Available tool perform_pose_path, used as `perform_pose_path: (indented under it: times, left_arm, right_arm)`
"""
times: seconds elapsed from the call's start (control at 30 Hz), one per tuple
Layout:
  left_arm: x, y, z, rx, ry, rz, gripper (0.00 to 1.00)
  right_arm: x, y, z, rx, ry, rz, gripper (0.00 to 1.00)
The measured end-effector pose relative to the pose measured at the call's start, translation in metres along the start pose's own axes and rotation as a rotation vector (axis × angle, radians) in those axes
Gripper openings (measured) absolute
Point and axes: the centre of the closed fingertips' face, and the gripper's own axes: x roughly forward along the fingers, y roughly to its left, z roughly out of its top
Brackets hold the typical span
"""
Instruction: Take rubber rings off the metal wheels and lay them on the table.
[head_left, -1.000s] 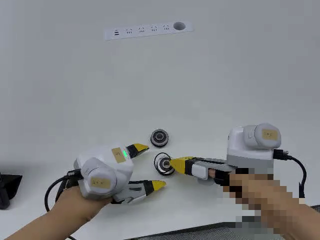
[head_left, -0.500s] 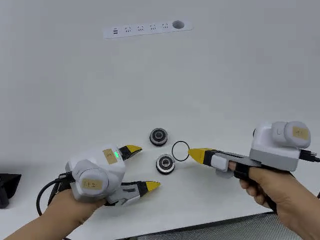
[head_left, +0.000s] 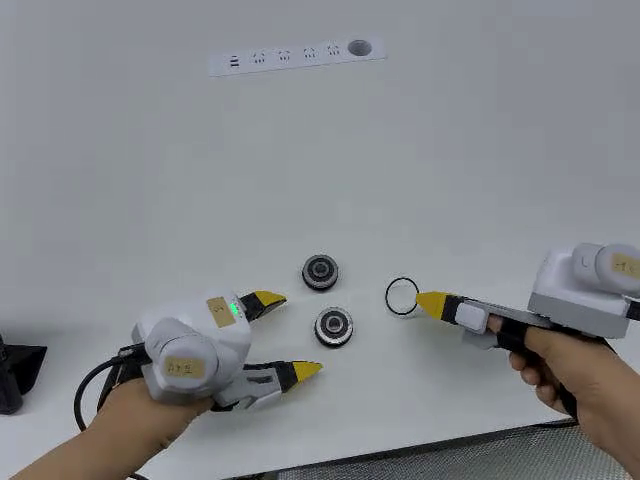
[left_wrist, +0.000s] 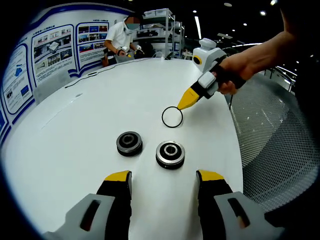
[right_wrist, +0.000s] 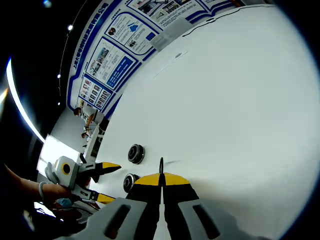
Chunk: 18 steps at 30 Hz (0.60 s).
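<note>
Rubber ring (head_left: 402, 296) is best lowered flat onto the table (head_left: 480, 180) before the right gripper (head_left: 426, 301), pinched shut on its edge, lets go. The left gripper (head_left: 293, 333) sits wide open and empty at nine o'clock of the near wheel (head_left: 333, 326). The ring, at that wheel's two o'clock, looks thin, black and round. The far wheel (head_left: 320, 272) lies at twelve.

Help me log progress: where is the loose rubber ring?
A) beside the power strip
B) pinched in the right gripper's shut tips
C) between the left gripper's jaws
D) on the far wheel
B: the rubber ring juts from the shut tips of the right gripper.
</note>
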Motion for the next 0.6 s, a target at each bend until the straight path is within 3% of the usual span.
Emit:
perform_pose_path:
  times: [0.37, 0.6]
  left_arm:
    - [0.0009, 0.0002, 0.0022, -0.005, -0.004, -0.004, 0.52]
    - [0.0028, -0.0012, 0.0071, 0.0, -0.013, -0.011, 0.49]
  right_arm:
    - [0.0018, -0.0074, -0.0064, -0.206, 0.053, -0.073, 0.13]
    - [-0.0015, -0.0072, -0.0038, -0.245, 0.047, -0.083, 0.23]
